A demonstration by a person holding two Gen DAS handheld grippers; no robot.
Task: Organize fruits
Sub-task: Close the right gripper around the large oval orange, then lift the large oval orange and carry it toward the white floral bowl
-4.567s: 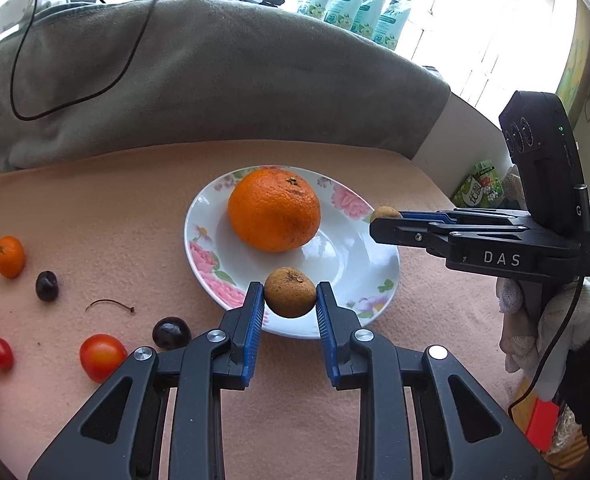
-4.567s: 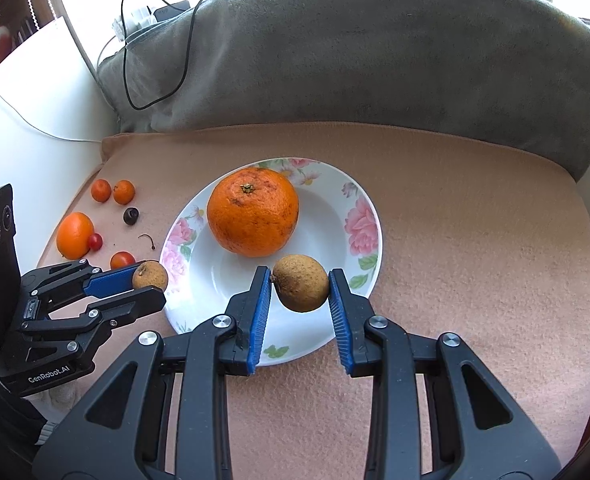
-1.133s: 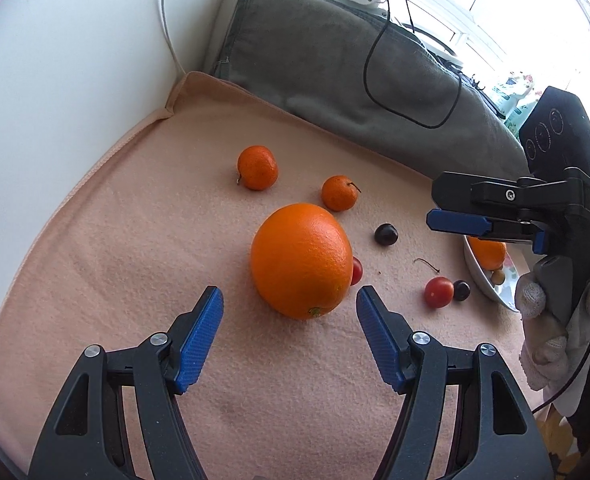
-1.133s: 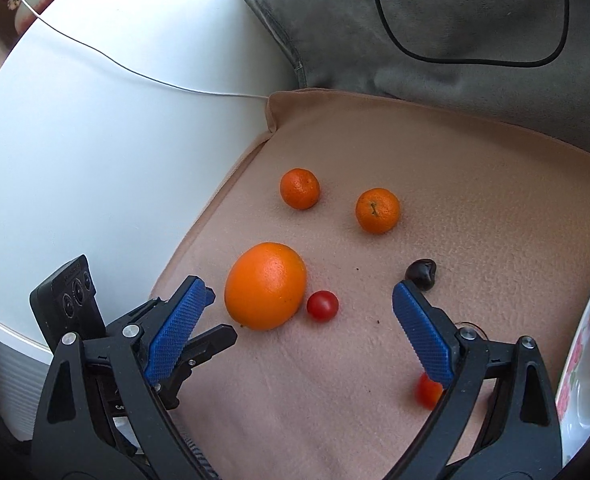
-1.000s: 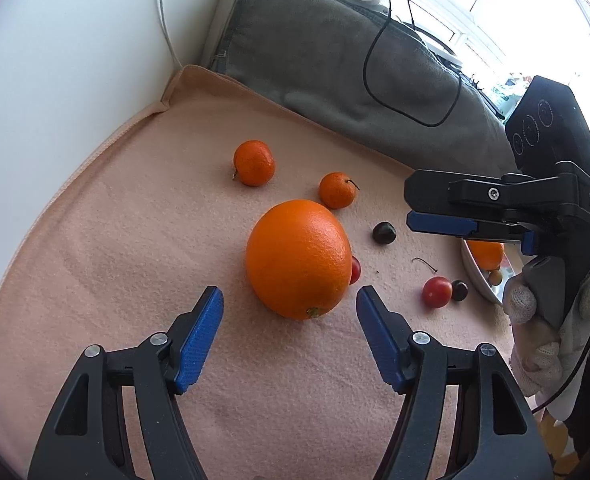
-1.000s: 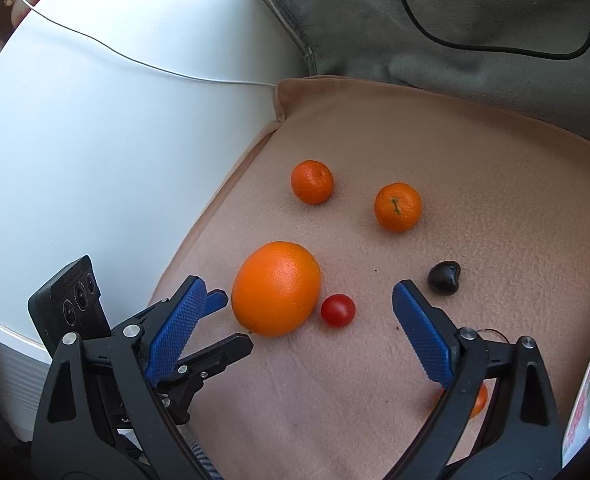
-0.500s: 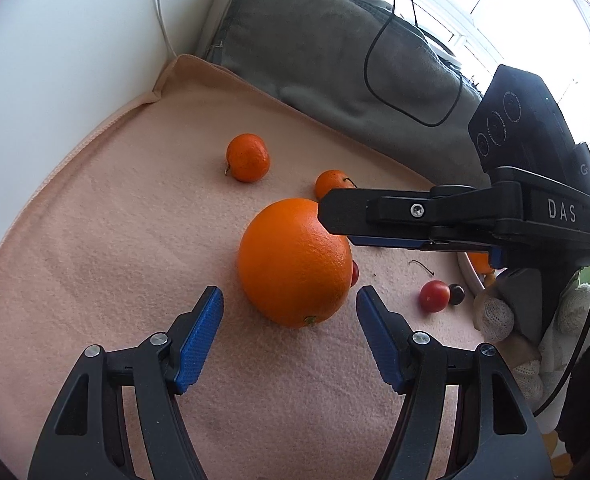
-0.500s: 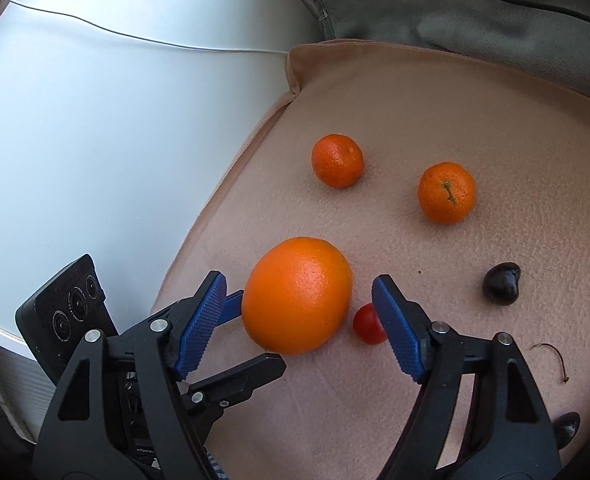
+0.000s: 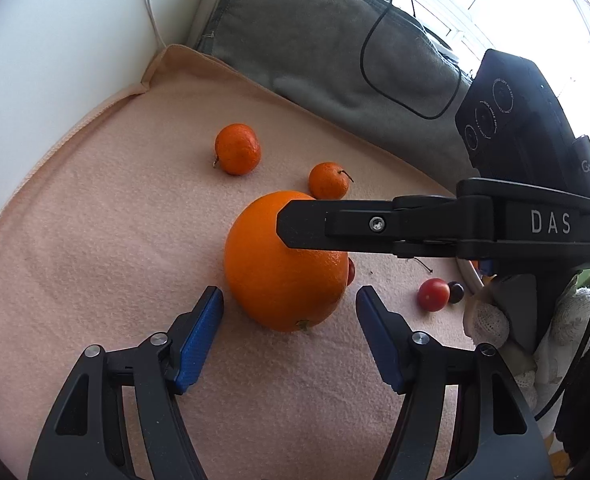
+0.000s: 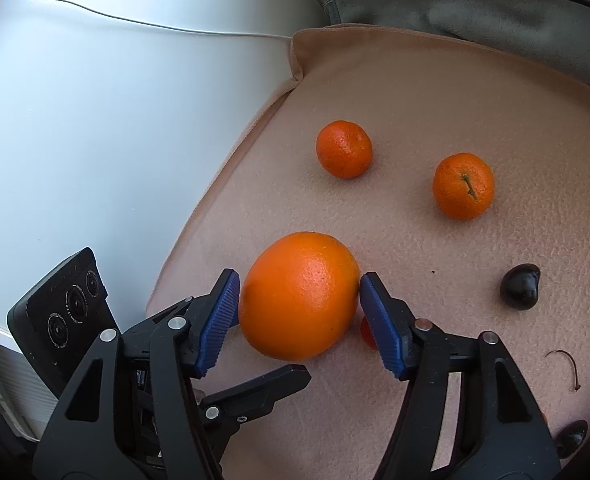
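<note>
A: Orange peel between blue pads: big orange [image 10: 299,296] on the pink cloth [image 10: 435,92], right gripper [image 10: 299,322] closing around it, fingers [image 10: 379,322] at its flanks, contact uncertain.

B: Left gripper [image 9: 289,340] spread wide, just short of the same orange, nothing held.

A: Two mandarins [image 10: 343,149] farther back, apart. Small tomato [image 9: 433,294] and dark cherry [image 10: 519,286] off to the right.
</note>
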